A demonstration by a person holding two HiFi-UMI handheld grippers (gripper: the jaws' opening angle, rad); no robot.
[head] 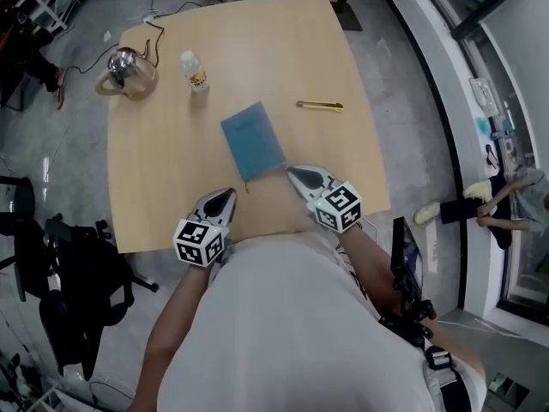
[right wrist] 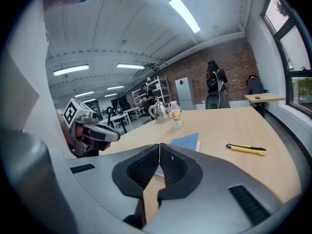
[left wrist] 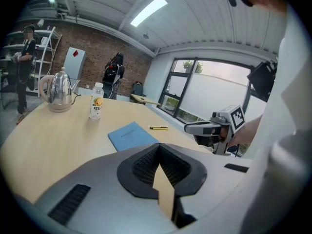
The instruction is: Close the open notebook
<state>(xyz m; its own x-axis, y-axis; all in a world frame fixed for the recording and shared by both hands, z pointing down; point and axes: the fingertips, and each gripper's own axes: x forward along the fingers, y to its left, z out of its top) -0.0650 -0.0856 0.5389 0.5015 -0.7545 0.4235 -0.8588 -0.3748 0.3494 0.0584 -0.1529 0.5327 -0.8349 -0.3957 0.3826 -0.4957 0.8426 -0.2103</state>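
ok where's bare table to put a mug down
Biggest bare patch: left of the notebook, this side of the kettle and bottle. Also beyond the knife. Crowded at the notebook's near end, by the left claw and right claw.

Operator: Where is the notebook (head: 252,139)?
Guide: On the table (head: 171,187), at its centre, directly ahead of you. The kettle (head: 127,71) stands at your far left corner, the bottle (head: 194,69) just right of it, the knife (head: 320,106) right of the notebook, apart.
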